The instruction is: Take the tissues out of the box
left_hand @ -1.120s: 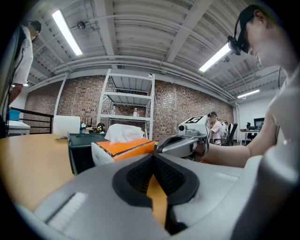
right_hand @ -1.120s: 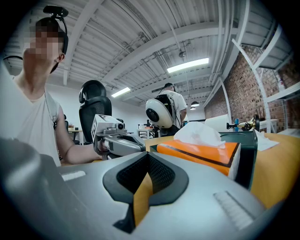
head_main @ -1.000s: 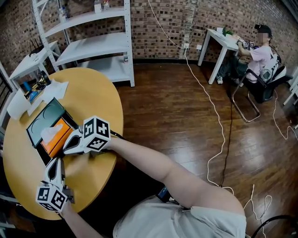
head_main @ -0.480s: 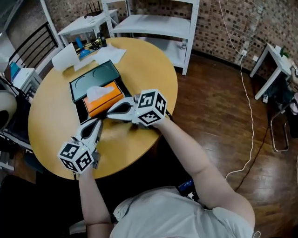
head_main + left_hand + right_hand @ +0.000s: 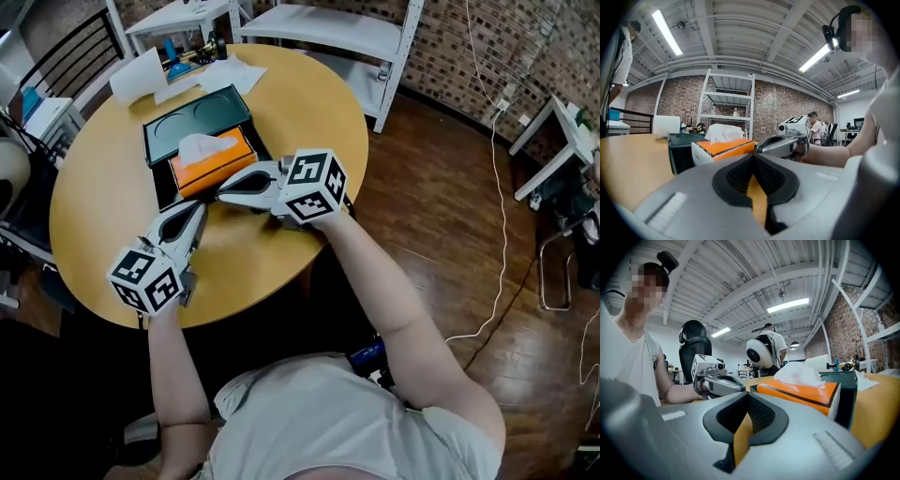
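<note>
Your head has swung round, so the table [image 5: 103, 197] now lies square below you, and both grippers have crept closer to the box [image 5: 214, 161]. That orange box sits at the near end of the dark tray [image 5: 192, 117], with one white tissue [image 5: 200, 144] standing up out of its top slot. Your right gripper [image 5: 228, 190] points at the box's near side, just beside it, and your left gripper [image 5: 190, 212] rests on the table a little short of it. Both have their jaws pressed together with nothing between them, so you must spread one before you reach. I judge the tissue to be very light, soft and easily torn. Pinch the tuft low, near the slot. The box looks light too and may lift with the pull, so pin it down with the other gripper.
</note>
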